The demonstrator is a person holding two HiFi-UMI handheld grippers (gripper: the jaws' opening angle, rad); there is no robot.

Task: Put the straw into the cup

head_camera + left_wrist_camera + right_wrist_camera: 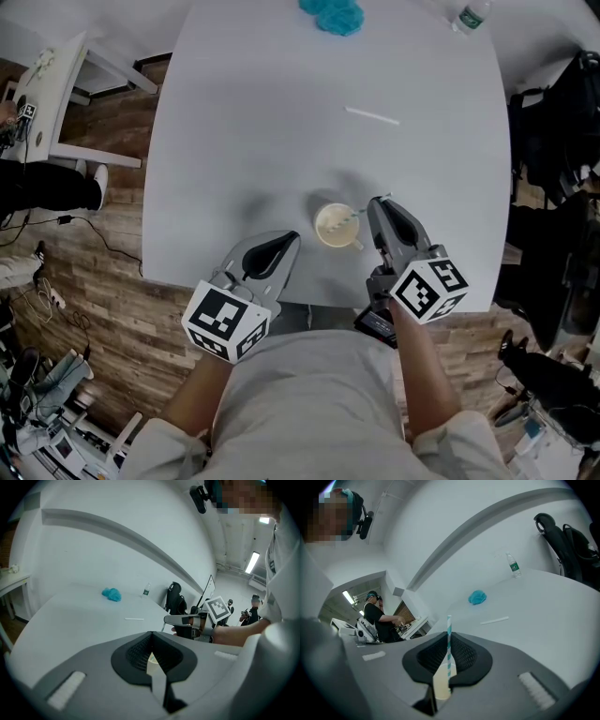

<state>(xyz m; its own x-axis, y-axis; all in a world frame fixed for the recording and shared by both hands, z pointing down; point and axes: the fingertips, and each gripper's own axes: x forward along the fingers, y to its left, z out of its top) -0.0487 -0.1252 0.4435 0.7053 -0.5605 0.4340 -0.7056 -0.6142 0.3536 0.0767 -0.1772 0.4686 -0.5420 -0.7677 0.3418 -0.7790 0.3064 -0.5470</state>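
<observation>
On the near part of the white table stands a small pale cup. The straw, white with blue-green stripes, is in the cup. It leans to the right, and its top end pokes out over the rim.

Just right of the cup is the right gripper. It points at the cup, with its tip close to the top of the straw. Its fingers are open only a little. In the right gripper view, the cup and the striped straw show through that small gap, out past the tips. The fingers hold nothing.

Left of the cup and a bit nearer is the left gripper. It points at the cup too, but does not touch it. Its fingers are pushed together with only a thin crack between them, and a bit of the cup peeks through. Nothing is held there.

Farther out on the table lies a thin white stick, well apart from the cup. At the far edge sit a fluffy blue thing and, to the right of it, a clear bottle.
</observation>
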